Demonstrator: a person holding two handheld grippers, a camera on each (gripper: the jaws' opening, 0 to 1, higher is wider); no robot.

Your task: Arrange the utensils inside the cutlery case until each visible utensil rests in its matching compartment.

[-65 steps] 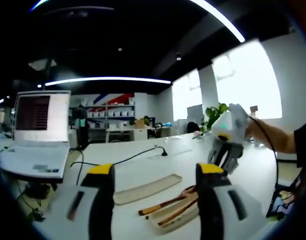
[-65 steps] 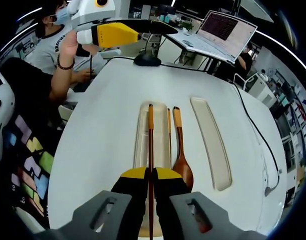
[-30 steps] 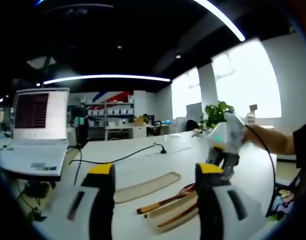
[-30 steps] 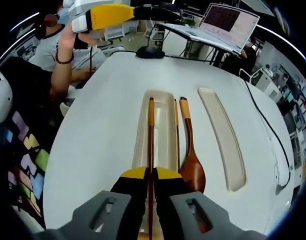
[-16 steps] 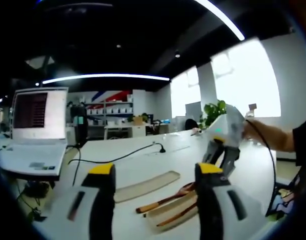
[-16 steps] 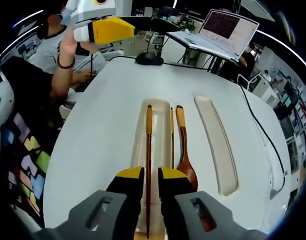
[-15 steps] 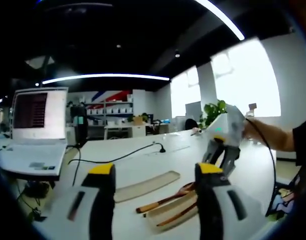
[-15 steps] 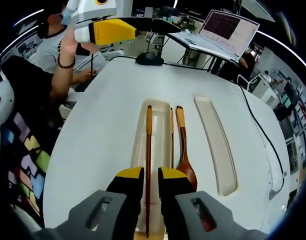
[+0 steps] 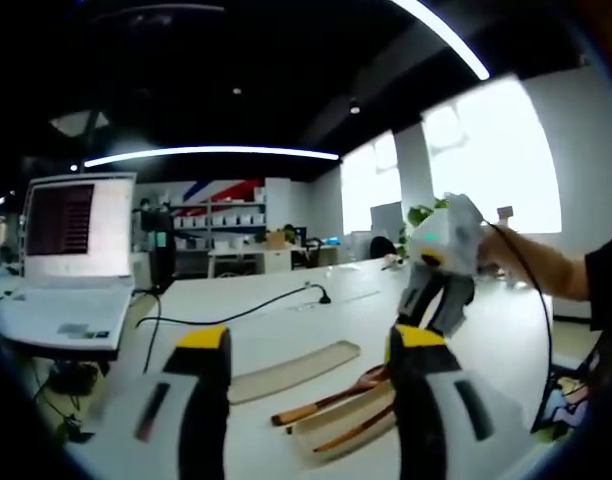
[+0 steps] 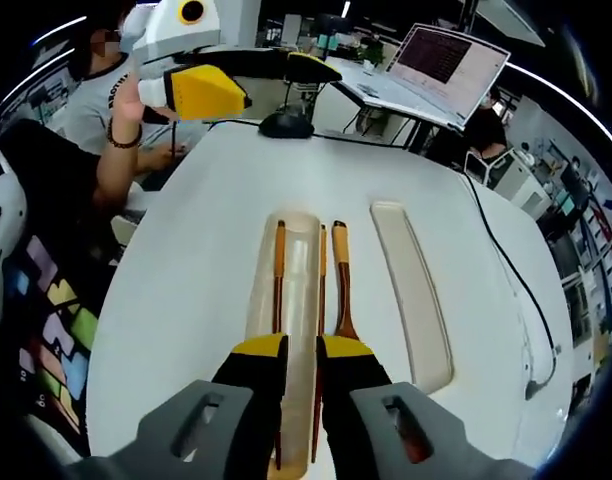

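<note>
Step in hand, by judgement: one chopstick set in the case; a second chopstick and the spoon remain.

Left gripper: jaws apart, empty, above the counter.

Cutlery case: long axis 6 to 12 o'clock in the right gripper view.
- Chopstick: inside, along the 9 o'clock wall.
- Second chopstick: along the 3 o'clock rim.
- Spoon: just outside, handle toward 12.
- Lid: parallel, at 3 o'clock.

Right gripper: jaws slightly apart, empty. Next move likely calls for closing on the second chopstick.

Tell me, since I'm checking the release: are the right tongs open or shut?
Open. The right tongs show a gap between their yellow tips, above the case.
</note>
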